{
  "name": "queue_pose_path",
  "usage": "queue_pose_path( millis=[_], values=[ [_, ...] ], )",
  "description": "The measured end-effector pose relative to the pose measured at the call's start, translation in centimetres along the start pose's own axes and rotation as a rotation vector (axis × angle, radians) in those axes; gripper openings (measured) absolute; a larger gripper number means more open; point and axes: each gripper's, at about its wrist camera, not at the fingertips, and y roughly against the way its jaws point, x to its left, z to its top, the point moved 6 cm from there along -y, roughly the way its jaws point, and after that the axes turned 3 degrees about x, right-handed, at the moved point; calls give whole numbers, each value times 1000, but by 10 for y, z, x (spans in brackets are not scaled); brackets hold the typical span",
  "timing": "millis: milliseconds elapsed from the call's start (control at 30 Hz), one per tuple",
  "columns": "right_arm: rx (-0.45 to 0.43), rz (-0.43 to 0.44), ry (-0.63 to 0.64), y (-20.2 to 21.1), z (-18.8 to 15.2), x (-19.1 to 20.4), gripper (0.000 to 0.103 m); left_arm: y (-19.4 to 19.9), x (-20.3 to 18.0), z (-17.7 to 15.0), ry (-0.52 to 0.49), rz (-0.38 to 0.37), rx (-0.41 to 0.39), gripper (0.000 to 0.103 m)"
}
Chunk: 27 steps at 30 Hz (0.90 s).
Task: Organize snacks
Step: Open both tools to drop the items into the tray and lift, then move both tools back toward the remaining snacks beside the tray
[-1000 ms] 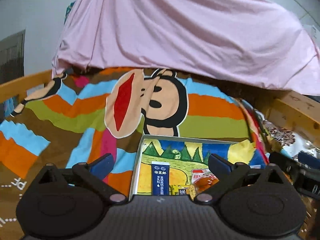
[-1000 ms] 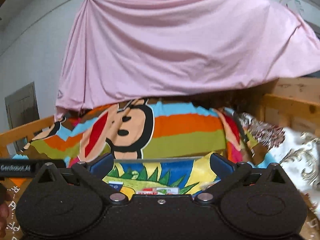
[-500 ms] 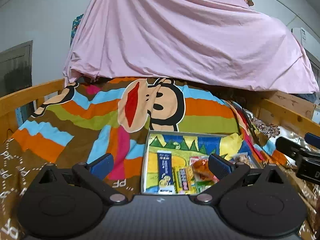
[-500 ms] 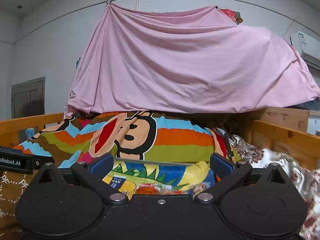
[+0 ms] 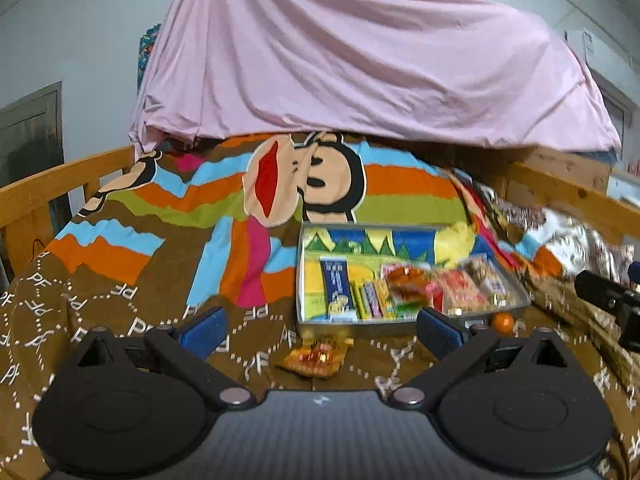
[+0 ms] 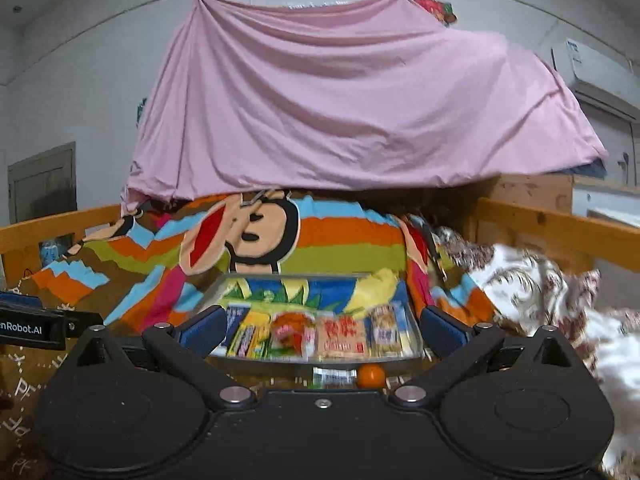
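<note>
A shallow tray point(image 5: 304, 276) with a cartoon-print bottom lies on the bed and holds several snack packets in a row, among them a blue stick pack point(image 5: 338, 284). The tray also shows in the right wrist view point(image 6: 224, 280). An orange snack packet point(image 5: 316, 356) lies loose on the blanket in front of the tray. A small orange ball point(image 5: 503, 322) sits by the tray's front right corner, and shows in the right wrist view point(image 6: 371, 375). My left gripper point(image 5: 320, 330) is open and empty, short of the tray. My right gripper point(image 6: 320, 326) is open and empty, just before the tray.
A striped cartoon-monkey blanket point(image 5: 160, 240) covers the bed. Wooden rails point(image 5: 60, 184) run along both sides. A pink sheet point(image 5: 360, 60) hangs behind. A patterned white quilt point(image 6: 540, 280) lies bunched at the right. The right gripper's body point(image 5: 612, 300) shows at the left view's right edge.
Both grippers have pulled back and up from the tray, so more of the tray shows, and the loose packet and orange ball have come into view. Both stay open.
</note>
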Motion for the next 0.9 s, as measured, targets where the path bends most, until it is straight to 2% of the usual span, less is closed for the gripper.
queue_pose_path(
  millis=[167, 367, 900],
  values=[
    [28, -10, 5, 12, -11, 6, 102, 10, 2, -13, -11, 0, 18, 102],
    [111, -26, 31, 12, -29, 10, 102, 13, 3, -30, 3, -3, 64, 102],
    [207, -26, 41, 8, -45, 11, 102, 18, -5, -53, 14, 10, 150, 102]
  ],
)
